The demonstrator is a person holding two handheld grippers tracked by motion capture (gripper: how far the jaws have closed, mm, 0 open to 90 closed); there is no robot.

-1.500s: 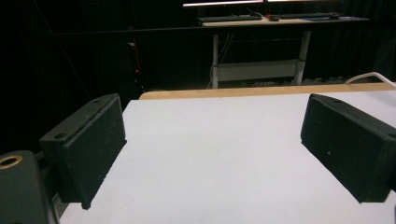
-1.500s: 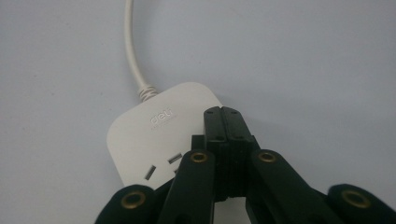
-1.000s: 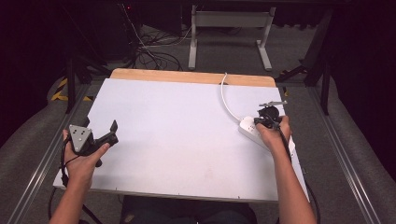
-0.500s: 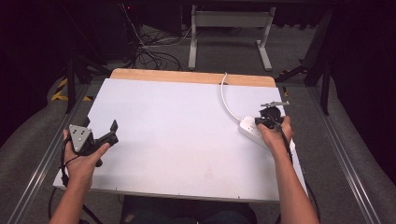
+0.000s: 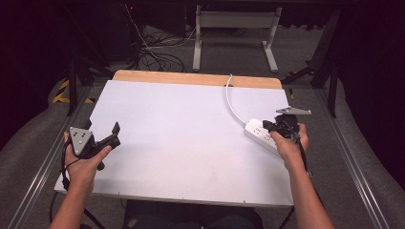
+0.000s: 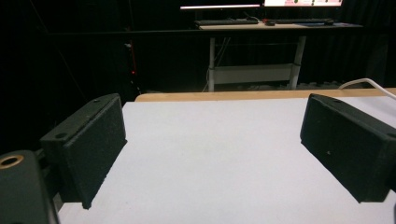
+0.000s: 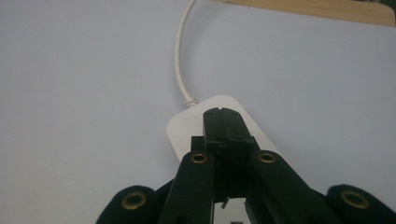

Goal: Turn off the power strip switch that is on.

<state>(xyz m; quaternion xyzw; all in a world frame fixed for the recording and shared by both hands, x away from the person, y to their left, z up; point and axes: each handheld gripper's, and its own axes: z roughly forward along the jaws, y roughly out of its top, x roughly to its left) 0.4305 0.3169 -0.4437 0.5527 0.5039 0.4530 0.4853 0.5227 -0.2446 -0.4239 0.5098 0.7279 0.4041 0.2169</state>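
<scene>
A white power strip (image 5: 255, 130) lies near the table's right edge, its white cable (image 5: 230, 98) curving off toward the far edge. My right gripper (image 5: 267, 125) hovers just over the strip's cabled end. In the right gripper view its jaws are pressed flat together, so my right gripper (image 7: 222, 114) is shut above the strip (image 7: 187, 128), and the cable (image 7: 180, 56) runs away ahead. At the table's near left, my left gripper (image 5: 101, 127) is held above the surface. Its jaws stand wide apart, so the left gripper (image 6: 212, 154) is open with nothing between them.
The white tabletop (image 5: 181, 124) has a wooden strip (image 5: 191, 78) along its far edge. Beyond it stand a desk frame (image 5: 234, 28) and loose floor cables (image 5: 157, 47). Metal rails (image 5: 353, 167) run along both sides of the table.
</scene>
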